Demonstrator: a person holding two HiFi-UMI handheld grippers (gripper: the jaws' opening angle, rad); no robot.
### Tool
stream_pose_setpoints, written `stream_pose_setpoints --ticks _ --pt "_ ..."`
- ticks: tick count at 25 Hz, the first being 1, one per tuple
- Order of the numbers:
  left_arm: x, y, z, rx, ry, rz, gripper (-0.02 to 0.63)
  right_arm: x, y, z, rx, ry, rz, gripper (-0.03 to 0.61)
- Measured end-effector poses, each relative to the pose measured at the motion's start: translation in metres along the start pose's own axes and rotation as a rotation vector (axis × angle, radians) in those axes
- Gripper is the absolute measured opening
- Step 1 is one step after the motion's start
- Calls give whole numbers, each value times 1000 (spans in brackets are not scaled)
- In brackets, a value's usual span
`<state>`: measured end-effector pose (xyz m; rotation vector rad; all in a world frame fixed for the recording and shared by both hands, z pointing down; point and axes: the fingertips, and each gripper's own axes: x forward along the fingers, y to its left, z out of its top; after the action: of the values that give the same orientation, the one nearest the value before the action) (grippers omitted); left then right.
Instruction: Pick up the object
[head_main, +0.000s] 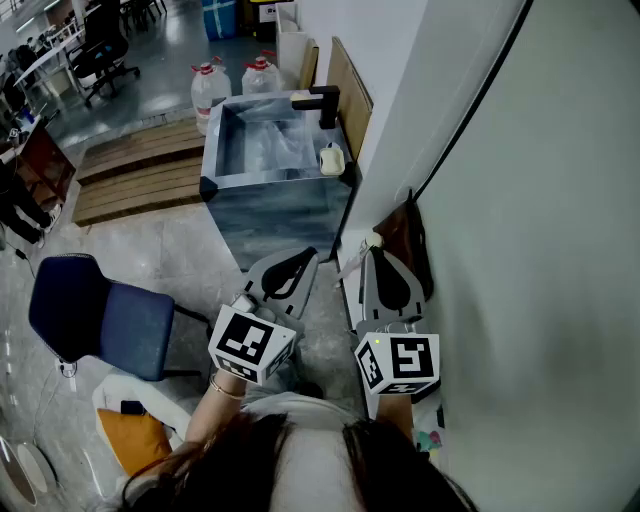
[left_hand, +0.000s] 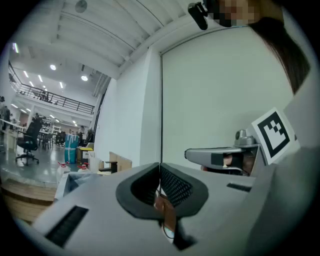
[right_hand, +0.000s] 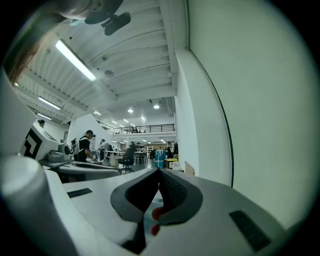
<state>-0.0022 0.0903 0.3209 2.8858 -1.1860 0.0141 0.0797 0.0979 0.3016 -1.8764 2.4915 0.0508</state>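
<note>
Standing behind the sink (head_main: 280, 212) are red-capped jugs (head_main: 208, 92); left gripper (head_main: 302, 258), right gripper (head_main: 380, 256) closed.

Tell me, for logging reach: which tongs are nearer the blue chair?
Left. The left tongs hang just right of the blue chair; the right tongs are farther right, beside the wall.

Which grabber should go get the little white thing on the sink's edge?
Probably the right gripper. It points almost straight at the white thing, which sits on the sink rim beside the wall. The left gripper angles off toward that wall. Both are shut and must open first.
</note>
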Motion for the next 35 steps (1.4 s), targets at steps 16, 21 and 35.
stream_pose_setpoints --ticks 16,21,35 --pt "32 79 -2 19 -10 -39 9 94 16 -5 -1 8 -2 25" --pt "42 90 -1 4 -9 -62 9 106 15 -8 1 18 -17 25" --pt "104 130 -10 5 14 -74 9 173 -20 -37 -1 90 -21 26"
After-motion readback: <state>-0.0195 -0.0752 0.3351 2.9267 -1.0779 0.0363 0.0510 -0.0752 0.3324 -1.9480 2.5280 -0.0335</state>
